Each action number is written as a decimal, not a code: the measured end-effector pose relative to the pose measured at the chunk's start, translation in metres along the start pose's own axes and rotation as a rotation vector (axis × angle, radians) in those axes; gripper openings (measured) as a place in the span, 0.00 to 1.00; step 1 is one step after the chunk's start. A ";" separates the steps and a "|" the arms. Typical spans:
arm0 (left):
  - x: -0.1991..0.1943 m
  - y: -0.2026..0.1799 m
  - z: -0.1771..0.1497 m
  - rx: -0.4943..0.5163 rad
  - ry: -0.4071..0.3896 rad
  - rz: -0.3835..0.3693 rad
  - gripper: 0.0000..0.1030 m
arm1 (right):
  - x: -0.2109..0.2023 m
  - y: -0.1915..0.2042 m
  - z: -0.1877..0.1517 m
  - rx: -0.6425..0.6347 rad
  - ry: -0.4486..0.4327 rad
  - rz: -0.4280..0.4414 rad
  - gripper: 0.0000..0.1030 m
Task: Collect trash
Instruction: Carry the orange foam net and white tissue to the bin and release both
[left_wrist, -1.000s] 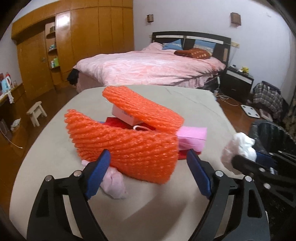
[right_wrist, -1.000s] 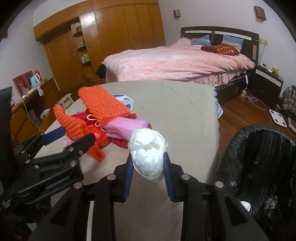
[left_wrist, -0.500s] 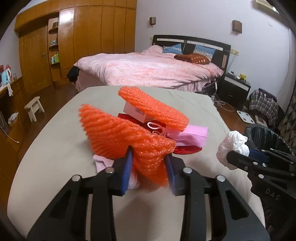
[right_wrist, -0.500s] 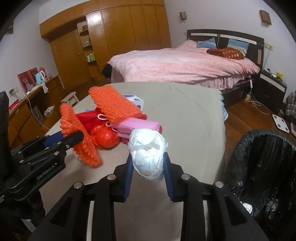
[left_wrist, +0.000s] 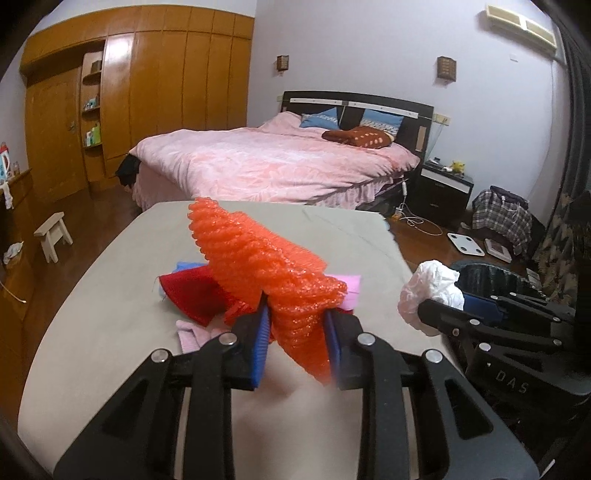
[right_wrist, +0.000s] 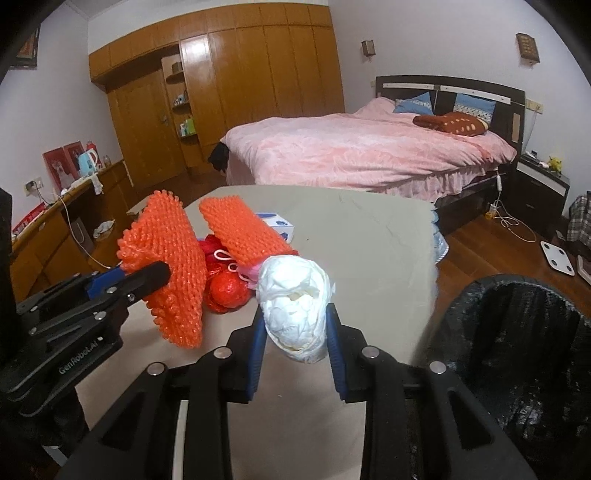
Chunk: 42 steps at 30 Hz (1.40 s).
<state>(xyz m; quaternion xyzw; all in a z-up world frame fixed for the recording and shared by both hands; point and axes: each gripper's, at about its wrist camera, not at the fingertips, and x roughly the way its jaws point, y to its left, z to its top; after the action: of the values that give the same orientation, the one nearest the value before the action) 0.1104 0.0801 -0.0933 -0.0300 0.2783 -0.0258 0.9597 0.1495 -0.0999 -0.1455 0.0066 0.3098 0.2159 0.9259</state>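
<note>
My left gripper (left_wrist: 297, 334) is shut on an orange foam net sleeve (left_wrist: 266, 266) and holds it lifted above the grey table (left_wrist: 110, 314). It also shows in the right wrist view (right_wrist: 170, 266). My right gripper (right_wrist: 293, 338) is shut on a crumpled white paper wad (right_wrist: 295, 306), also seen in the left wrist view (left_wrist: 432, 288). A second orange foam net (right_wrist: 236, 230), a red bag (right_wrist: 225, 291), pink packaging (left_wrist: 351, 291) and a white-blue box (right_wrist: 277, 225) lie in a pile on the table. A black-lined trash bin (right_wrist: 517, 354) stands right of the table.
A pink bed (right_wrist: 362, 155) stands behind the table. A wooden wardrobe (right_wrist: 221, 92) lines the back wall. A small stool (left_wrist: 51, 232) stands on the floor at left. A scale (left_wrist: 465, 243) and a plaid bag (left_wrist: 502, 218) sit at right.
My left gripper has closed on the orange foam net and lifted it off the pile. My right gripper still holds the white wad and has risen a little.
</note>
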 end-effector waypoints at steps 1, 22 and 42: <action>-0.001 -0.003 0.001 0.003 -0.001 -0.005 0.25 | -0.004 -0.003 0.000 0.006 -0.006 -0.004 0.30; -0.017 -0.087 0.007 0.126 -0.029 -0.167 0.25 | -0.079 -0.062 -0.008 0.096 -0.107 -0.128 0.30; 0.005 -0.203 0.000 0.288 -0.007 -0.406 0.25 | -0.137 -0.165 -0.045 0.240 -0.116 -0.375 0.31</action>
<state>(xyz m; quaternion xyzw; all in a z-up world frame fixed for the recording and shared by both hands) 0.1074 -0.1231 -0.0815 0.0517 0.2566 -0.2575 0.9302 0.0913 -0.3100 -0.1275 0.0713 0.2753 0.0011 0.9587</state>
